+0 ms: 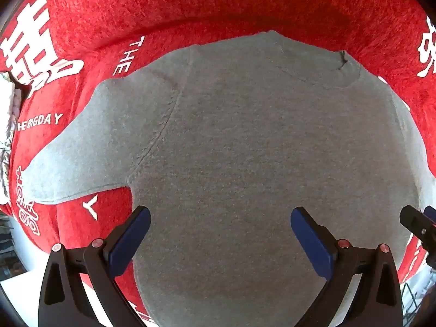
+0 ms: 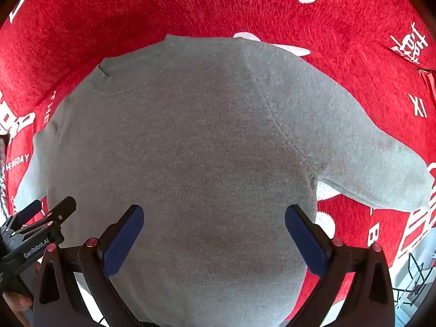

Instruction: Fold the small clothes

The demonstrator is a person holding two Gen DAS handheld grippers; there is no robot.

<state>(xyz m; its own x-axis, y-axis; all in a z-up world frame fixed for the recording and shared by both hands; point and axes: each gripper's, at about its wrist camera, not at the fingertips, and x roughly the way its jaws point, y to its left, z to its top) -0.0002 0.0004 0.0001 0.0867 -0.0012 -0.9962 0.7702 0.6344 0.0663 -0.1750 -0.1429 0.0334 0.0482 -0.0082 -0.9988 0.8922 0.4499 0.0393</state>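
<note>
Left wrist view: grey sweater [image 1: 245, 150] spread flat, face up, on a red cloth [image 1: 190, 5] printed with white lettering, neckline [image 1: 321, 68] toward the far side. One sleeve [image 1: 90, 141] angled out from the sweater's body to the view's left, cuff end lying on the red. Left hand-held gripper [image 1: 220, 231] hanging over the sweater's lower body, pointing down, blue pads spread wide, nothing between them. Tip of the right hand-held gripper [image 1: 417, 223] just showing past the sweater's other side edge.

Right wrist view: same sweater [image 2: 190, 150], the other sleeve [image 2: 368, 158] stretched off to the view's right. Right hand-held gripper [image 2: 215, 229] also over the lower body, pads wide apart and empty; left hand-held gripper [image 2: 41, 218] beside the sweater's left edge.

Judged from the fuzzy knit surface: soft, light, limp, with no stiffness to hold a shape when lifted; likely to drape and sag, and to cling a little to the nappy red cloth rather than slide. Not fragile. Best hold probably a pinch through both layers at a sleeve cuff, a shoulder seam or the hem corner, near the sweater's outline, where an edge gives the pads something to bite. Pinching mid-body likely to bunch only the top layer.
</note>
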